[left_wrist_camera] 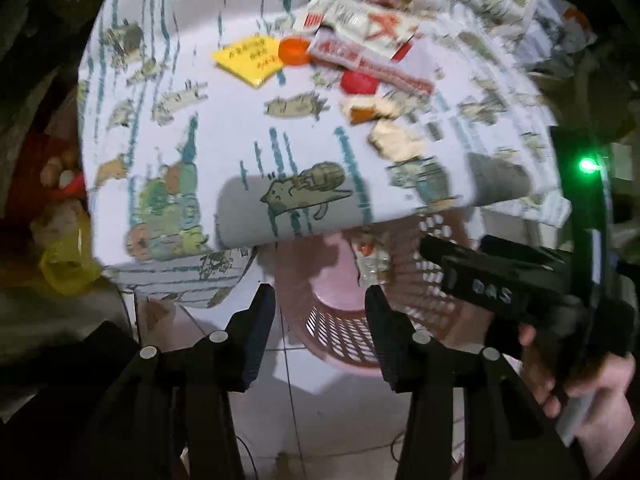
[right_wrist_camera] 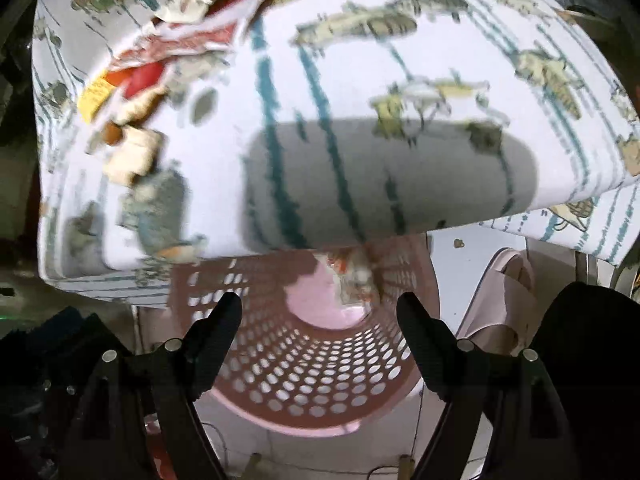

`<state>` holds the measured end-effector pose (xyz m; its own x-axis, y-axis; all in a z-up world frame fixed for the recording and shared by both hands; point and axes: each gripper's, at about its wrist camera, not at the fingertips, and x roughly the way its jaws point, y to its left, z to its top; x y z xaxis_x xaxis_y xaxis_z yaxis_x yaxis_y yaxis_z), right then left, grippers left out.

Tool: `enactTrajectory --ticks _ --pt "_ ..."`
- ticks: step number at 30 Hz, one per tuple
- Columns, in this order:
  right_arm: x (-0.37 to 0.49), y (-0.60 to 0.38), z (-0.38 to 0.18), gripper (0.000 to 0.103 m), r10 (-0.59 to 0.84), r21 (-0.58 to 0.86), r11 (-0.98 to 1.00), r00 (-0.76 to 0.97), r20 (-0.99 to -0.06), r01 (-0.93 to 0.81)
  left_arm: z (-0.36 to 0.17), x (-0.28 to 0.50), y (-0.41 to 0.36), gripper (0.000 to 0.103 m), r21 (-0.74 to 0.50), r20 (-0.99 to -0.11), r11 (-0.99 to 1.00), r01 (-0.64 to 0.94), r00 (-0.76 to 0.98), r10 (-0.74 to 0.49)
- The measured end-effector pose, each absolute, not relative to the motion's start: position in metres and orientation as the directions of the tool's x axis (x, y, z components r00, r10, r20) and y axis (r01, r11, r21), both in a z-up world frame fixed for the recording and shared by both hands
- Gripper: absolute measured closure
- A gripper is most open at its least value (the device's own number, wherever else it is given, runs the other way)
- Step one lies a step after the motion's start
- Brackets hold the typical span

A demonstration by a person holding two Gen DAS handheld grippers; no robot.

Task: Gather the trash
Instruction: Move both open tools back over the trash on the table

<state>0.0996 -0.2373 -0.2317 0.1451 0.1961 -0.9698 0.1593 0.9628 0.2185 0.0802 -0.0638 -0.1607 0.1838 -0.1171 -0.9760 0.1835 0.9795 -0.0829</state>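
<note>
Both tongs point down over the pink basket (right_wrist_camera: 320, 384) on the floor at the table (left_wrist_camera: 240, 128) edge. Left tongs (left_wrist_camera: 320, 320): moderate gap, nothing between the jaws. Right tongs (right_wrist_camera: 320, 328): wide, also empty; in the left view the right tongs sit at 3 o'clock, gripped by a hand (left_wrist_camera: 592, 384). Basket is perforated, and at its bottom lies a crumpled wrapper (right_wrist_camera: 348, 280) with red-orange print, so that piece is already binned. Reads as the drop step just finishing: both tongs empty above the bin. Farther out, the table has a cat-print cloth, and the rest of the trash is clustered toward 12 to 1 o'clock in the left view: tan scraps (left_wrist_camera: 396, 140) nearest the edge, then a red cap (left_wrist_camera: 358, 82), an orange cap (left_wrist_camera: 294, 51), a yellow packet (left_wrist_camera: 250, 58), and white-and-red wrappers (left_wrist_camera: 360, 36) at the back. In the right view the same pile sits at 10 to 11 o'clock. Frames are motion-blurred, so exact piece count is unclear. Next move, my read: lift one pair clear of the basket rim, go for the tan scraps first since they're closest, come down flat on the cloth with enough gap, and pinch without snagging fabric. Thin wrappers may slip.
</note>
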Motion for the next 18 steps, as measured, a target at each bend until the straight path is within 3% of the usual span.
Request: enactTrajectory --ticks 6,10,14,18 --pt "0.090 -0.225 -0.195 0.022 0.074 0.089 0.994 0.201 -0.977 0.065 -0.101 0.073 -0.049 0.059 -0.043 -0.939 0.984 0.171 0.329 -0.098" --pt "0.080 -0.209 -0.162 0.022 0.078 0.082 0.997 0.229 -0.970 0.008 -0.062 0.068 -0.031 0.056 -0.014 -0.904 0.994 0.107 0.423 -0.059" --pt "0.078 -0.200 -0.115 0.022 0.139 0.125 0.990 0.314 -0.939 -0.064 -0.017 0.060 -0.009 0.050 -0.044 -0.837 0.996 0.072 0.542 -0.076" --pt "0.089 -0.196 -0.039 0.022 0.135 0.077 0.987 0.485 -0.864 -0.138 0.032 0.067 0.000 0.033 -0.049 -0.776 0.997 0.065 0.626 -0.079"
